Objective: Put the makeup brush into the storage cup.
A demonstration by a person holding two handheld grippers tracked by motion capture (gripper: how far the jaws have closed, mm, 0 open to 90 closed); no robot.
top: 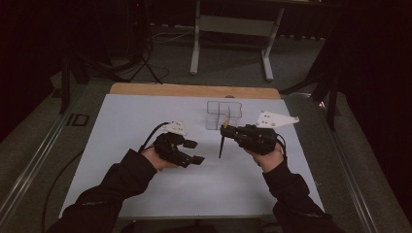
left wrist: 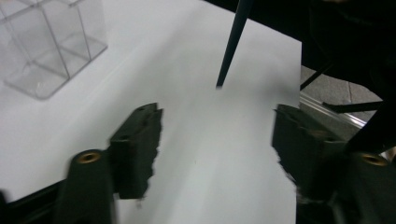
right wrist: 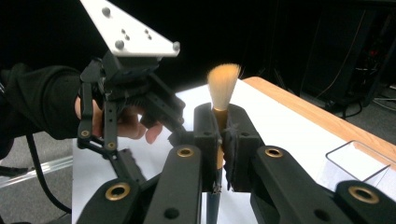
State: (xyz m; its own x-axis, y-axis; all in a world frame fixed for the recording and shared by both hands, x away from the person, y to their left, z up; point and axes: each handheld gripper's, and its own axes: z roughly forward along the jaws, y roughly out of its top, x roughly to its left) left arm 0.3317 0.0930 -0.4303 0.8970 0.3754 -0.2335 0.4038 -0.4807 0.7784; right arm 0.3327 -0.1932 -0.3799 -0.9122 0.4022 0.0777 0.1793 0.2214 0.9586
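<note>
My right gripper [top: 227,130] is shut on a brush [top: 221,145] and holds it above the white sheet. The brush stands upright, its dark thin handle hanging down and its orange bristles [right wrist: 223,86] rising above the pads of my right gripper [right wrist: 222,140]. My left gripper [top: 195,151] is left of it, a little apart, open with only bare sheet between its jaws. In the left gripper view the handle's tip [left wrist: 232,44] hangs ahead of the left gripper [left wrist: 217,149]. A clear plastic organiser [top: 223,114] with several compartments stands just behind the brush.
A white sheet [top: 145,116] covers the table, with a wooden strip [top: 194,90] along the far edge. Beyond it stand a grey table frame [top: 233,29] and a dark stand with cables [top: 141,63]. The organiser [left wrist: 46,46] lies at the upper left in the left gripper view.
</note>
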